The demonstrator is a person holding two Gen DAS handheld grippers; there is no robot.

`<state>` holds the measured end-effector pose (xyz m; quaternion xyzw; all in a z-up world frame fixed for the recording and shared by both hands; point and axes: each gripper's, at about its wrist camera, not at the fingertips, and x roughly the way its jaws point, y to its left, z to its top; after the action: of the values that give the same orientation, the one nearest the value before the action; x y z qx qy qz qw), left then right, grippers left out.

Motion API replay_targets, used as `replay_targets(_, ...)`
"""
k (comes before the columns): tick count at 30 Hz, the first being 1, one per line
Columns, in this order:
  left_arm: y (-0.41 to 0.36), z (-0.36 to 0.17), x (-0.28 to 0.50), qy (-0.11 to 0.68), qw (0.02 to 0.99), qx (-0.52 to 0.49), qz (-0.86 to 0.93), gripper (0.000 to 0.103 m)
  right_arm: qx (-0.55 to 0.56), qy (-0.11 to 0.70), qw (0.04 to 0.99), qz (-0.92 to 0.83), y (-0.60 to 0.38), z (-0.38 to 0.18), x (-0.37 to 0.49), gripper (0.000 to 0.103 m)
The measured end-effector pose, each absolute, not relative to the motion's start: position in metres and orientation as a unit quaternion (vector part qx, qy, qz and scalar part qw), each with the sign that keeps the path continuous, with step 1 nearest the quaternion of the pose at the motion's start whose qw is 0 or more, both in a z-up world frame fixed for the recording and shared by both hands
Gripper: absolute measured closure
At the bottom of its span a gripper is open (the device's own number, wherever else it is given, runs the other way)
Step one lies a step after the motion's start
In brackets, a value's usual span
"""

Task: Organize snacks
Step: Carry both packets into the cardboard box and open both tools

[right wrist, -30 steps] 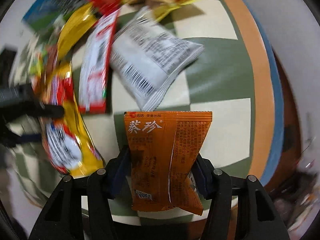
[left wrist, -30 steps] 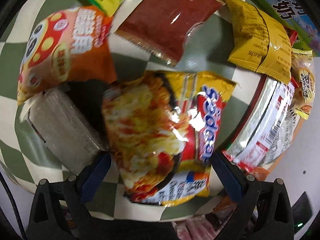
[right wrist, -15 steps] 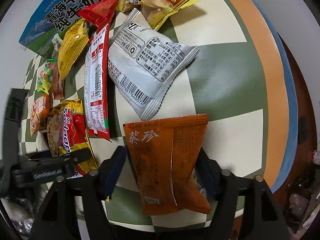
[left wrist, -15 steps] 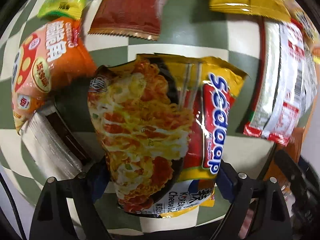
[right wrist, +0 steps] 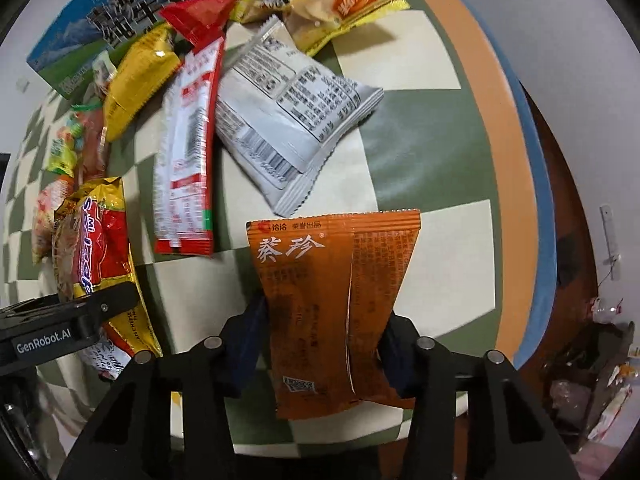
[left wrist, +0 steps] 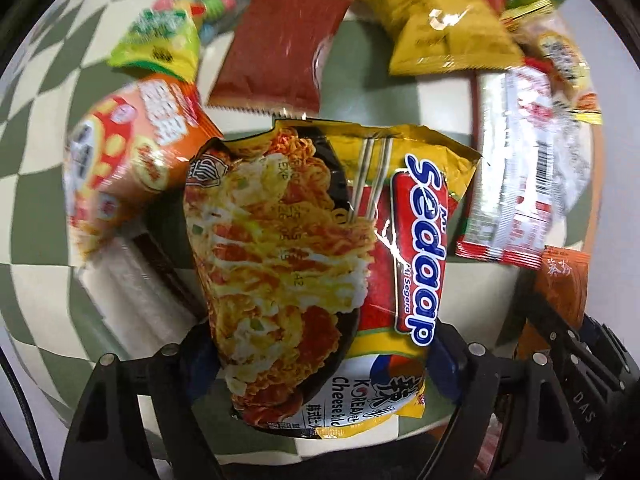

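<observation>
Checkered green-and-cream tablecloth [right wrist: 420, 92] underneath, orange and blue bands along its rim at 3 o'clock in the right wrist view, dark floor clutter beyond. Left wrist view, from 9 o'clock across: orange puffed snack bag [left wrist: 132, 160] tilted, touching a pale wrapped block [left wrist: 132, 296] below it; green candy bag [left wrist: 160, 42] at 11; dark red sachet [left wrist: 280, 52] at 12, flat on the cloth; mustard-yellow pouch [left wrist: 444, 28] at 1; long red-and-white sachet [left wrist: 516, 176] at 3. Dead centre, Sedaap noodle packet [left wrist: 320, 264] lifted off the cloth, lower end between the blue pads of the left gripper [left wrist: 320, 360], jaws closing, pressed against both sides of the packet, so grasping it. Right wrist view, from 9 o'clock: same noodle packet [right wrist: 94, 256] with the black finger of the other tool across it; red-and-white sachet [right wrist: 188, 152] lying lengthwise at 10; blue milk carton [right wrist: 120, 12] at 11, with a yellow pouch [right wrist: 140, 80] and a small red packet [right wrist: 200, 16] against it; white packet [right wrist: 296, 120] with barcode face up at 12; pale yellow cracker bag [right wrist: 324, 4] at 1. Orange seed packet [right wrist: 336, 300] at centre, pinched at the waist between the pads of the right gripper [right wrist: 320, 344], jaws closing, clenched on it, raised clear of the cloth, upper edge just below the white packet's corner.
</observation>
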<state>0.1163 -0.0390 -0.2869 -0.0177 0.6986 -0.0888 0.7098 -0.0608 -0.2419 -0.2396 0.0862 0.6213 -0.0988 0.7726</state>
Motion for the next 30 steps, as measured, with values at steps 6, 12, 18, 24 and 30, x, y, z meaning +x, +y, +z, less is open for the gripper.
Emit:
replay_targets(6,-0.043,-0.258,0.099,0.683,0.723,-0.026,-0.104,0.019,0.113,0.605,0.783,-0.085,-0.236,-0.203,-0.069,0.051)
replay_targets(12,-0.038,-0.191,0.107,0.641,0.755,-0.055,-0.122,0.019,0.146,0.573,0.805,-0.043,-0.234,-0.141,-0.054,0.052)
replay_targets(18,-0.048,-0.096,0.164,0.588,0.792,-0.073,-0.149,0.021,0.164,0.517,0.840,0.010,-0.204,-0.069,0.029,0.052)
replay_targets(24,-0.064,-0.054,0.276,0.563,0.812,-0.076,-0.133,0.021,0.146,0.468,0.871,0.037,-0.179,-0.030,0.151,0.052)
replay_targets(30,-0.073,-0.084,0.387,0.607,0.784,-0.066,-0.110,0.021,0.120,0.491,0.862,0.050,-0.176,-0.037,0.253,0.052)
